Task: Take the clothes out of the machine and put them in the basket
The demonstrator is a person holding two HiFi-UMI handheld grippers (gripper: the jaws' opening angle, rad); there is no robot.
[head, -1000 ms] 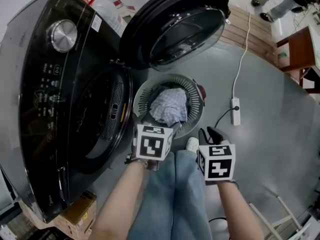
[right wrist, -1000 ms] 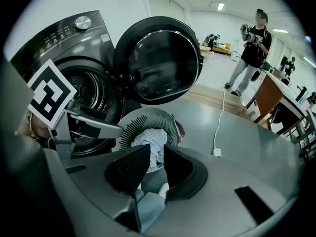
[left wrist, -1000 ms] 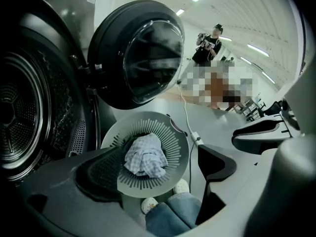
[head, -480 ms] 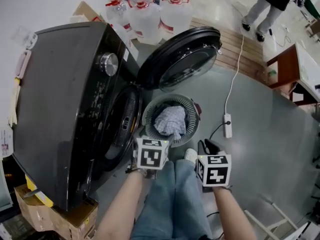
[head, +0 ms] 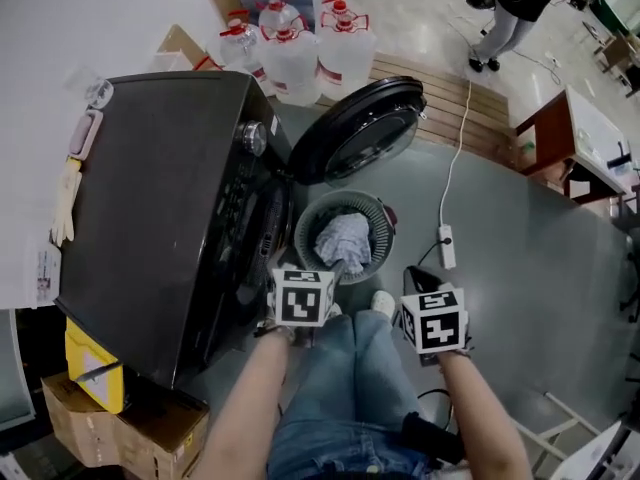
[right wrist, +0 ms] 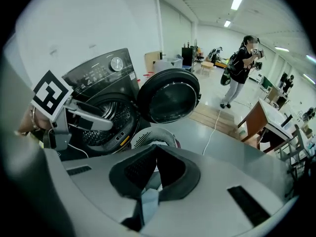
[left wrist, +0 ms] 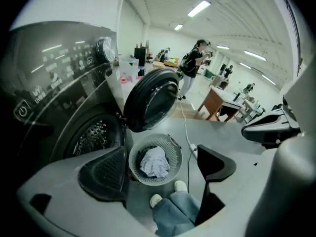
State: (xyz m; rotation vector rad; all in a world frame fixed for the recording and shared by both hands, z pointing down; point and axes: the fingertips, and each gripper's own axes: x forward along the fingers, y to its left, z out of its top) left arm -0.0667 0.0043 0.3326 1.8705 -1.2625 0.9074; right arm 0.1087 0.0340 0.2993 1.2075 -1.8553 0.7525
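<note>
The black front-loading washing machine (head: 150,198) stands at left with its round door (head: 355,133) swung open. A grey slatted basket (head: 305,233) sits on the floor in front of it, holding a pale checked cloth (head: 343,240) over darker clothes. Both grippers hang high above the basket, over my jeans. My left gripper (head: 318,268) is open with nothing between its pads; in the left gripper view (left wrist: 158,169) the basket (left wrist: 174,149) lies far below. My right gripper (head: 416,276) has just closed, and its jaws (right wrist: 155,169) meet with nothing in them.
Several water jugs (head: 300,48) stand behind the machine. A white power strip (head: 443,246) and its cable lie on the grey floor right of the basket. Cardboard boxes (head: 100,408) sit at lower left, a wooden desk (head: 560,138) at right. A person (head: 505,8) stands far back.
Both grippers and my head have risen away from the basket, which now looks smaller. The machine's top and the jugs behind it have come into view.
</note>
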